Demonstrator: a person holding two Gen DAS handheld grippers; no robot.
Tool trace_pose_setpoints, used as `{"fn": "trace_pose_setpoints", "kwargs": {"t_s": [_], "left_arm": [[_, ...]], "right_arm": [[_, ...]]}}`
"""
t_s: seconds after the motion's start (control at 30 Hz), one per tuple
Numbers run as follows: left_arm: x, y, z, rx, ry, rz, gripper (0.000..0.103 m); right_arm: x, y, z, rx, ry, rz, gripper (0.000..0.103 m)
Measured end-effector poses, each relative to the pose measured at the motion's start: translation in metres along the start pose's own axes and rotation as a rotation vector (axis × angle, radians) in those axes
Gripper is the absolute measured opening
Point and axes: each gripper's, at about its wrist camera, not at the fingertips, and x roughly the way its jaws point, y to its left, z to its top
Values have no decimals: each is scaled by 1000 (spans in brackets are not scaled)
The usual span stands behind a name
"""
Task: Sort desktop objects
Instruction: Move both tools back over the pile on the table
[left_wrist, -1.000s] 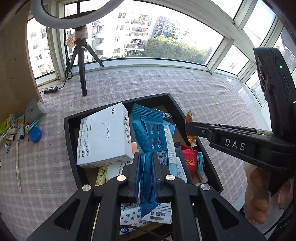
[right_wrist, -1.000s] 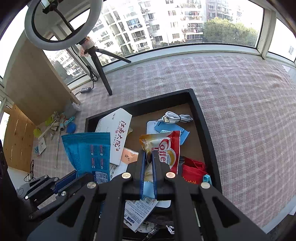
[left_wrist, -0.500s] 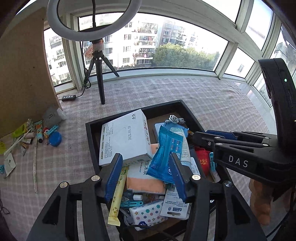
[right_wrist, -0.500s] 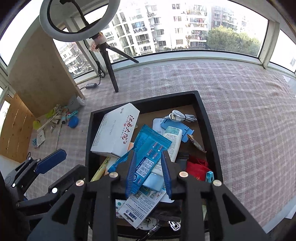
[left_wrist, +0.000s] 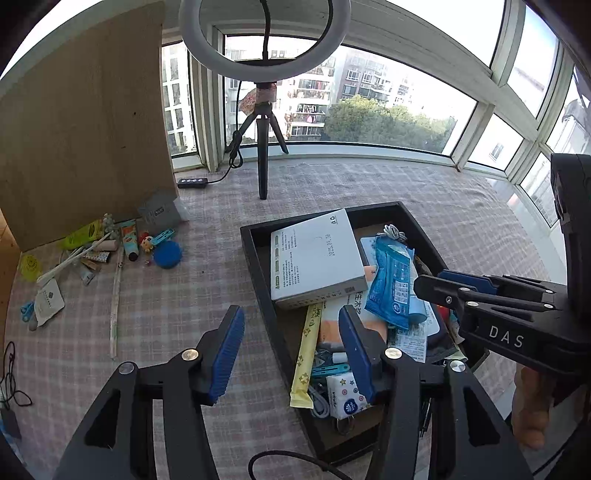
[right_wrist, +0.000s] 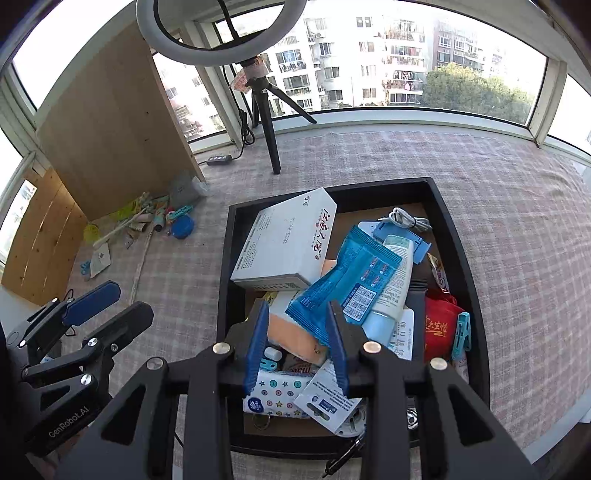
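A black tray (left_wrist: 258, 266) (right_wrist: 223, 295) holds several items: a white box (left_wrist: 314, 254) (right_wrist: 284, 243), a blue packet (left_wrist: 391, 280) (right_wrist: 347, 280), a white tube (right_wrist: 391, 284) and a red pouch (right_wrist: 439, 328). The blue packet lies loose on top of the pile. My left gripper (left_wrist: 291, 350) is open and empty, above the tray's left rim. My right gripper (right_wrist: 295, 343) is open and empty, above the tray's near end. Each gripper shows in the other's view: the right one (left_wrist: 443, 284), the left one (right_wrist: 107, 310).
A pile of small items lies at the left by a wooden board (left_wrist: 85, 129): a blue lid (left_wrist: 167, 254) (right_wrist: 183, 226), a green bottle (left_wrist: 83, 232), a long stick (left_wrist: 116, 295), a paper packet (left_wrist: 48, 301). A ring light tripod (left_wrist: 263, 155) stands behind the tray.
A second ago the left gripper was shut on the blue packet and the right on a coffee sachet. Both opened, the items dropped into the tray, and both grippers drew back.
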Motion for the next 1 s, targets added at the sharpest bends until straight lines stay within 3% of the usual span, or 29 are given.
{"fn": "trace_pose_setpoints", "kwargs": {"t_s": [0.1, 0.37, 0.63, 1.0], "left_arm": [[-13, 25, -3, -17, -8, -18, 57], [-41, 119, -14, -123, 0, -8, 58], [-57, 216, -44, -197, 1, 117, 58], [-70, 354, -85, -361, 30, 291, 58]], "right_arm": [[-2, 21, -2, -15, -6, -1, 33], [5, 81, -12, -33, 7, 22, 34], [10, 137, -19, -80, 9, 22, 34], [34, 174, -8, -70, 11, 1, 35]]}}
